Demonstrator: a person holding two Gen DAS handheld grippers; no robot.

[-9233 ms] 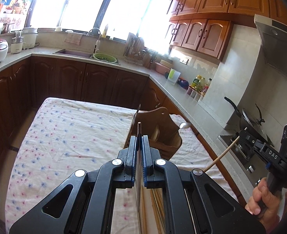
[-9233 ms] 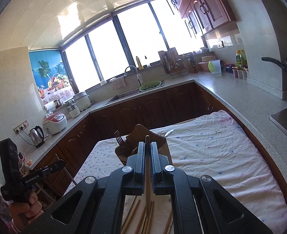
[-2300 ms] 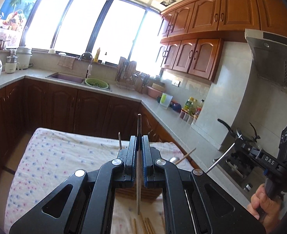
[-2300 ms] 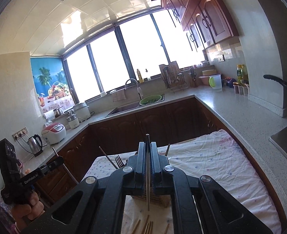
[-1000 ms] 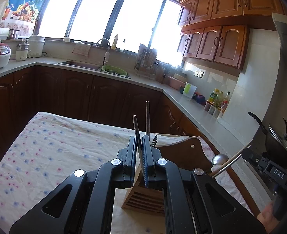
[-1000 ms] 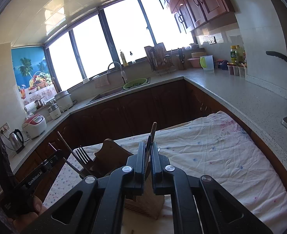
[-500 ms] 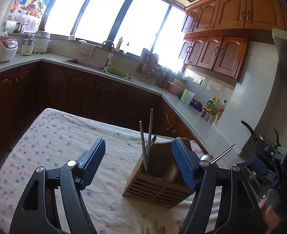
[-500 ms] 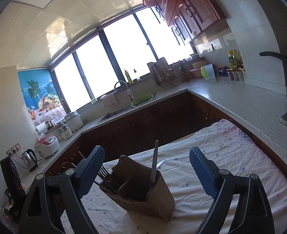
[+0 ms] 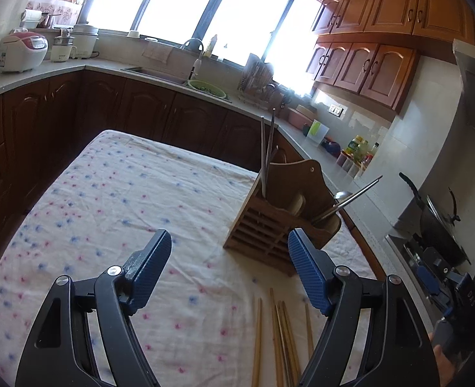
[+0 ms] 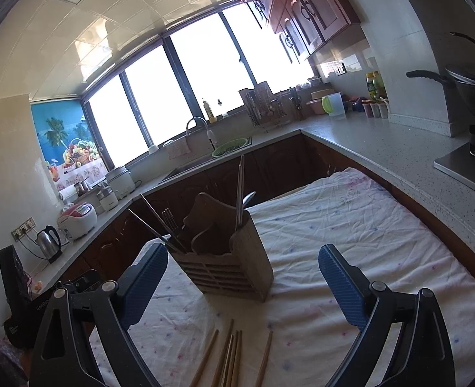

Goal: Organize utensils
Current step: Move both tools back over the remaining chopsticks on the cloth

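A wooden utensil holder stands on the flowered tablecloth. Metal chopsticks stand upright in one end compartment; more metal chopsticks, a spoon and a fork lean out of others. Several wooden chopsticks lie on the cloth in front of the holder. My left gripper hangs short of the holder, its jaws opening with nothing between them. My right gripper is open and empty, also back from the holder.
An L-shaped counter wraps the table, with a sink, rice cooker and kettle on it. A stove with a wok sits at the right. The cloth's left half has only fabric on it.
Both grippers went from shut on metal chopsticks to open, leaving them standing in the holder, then drew back. The wooden chopsticks on the cloth have come into view.
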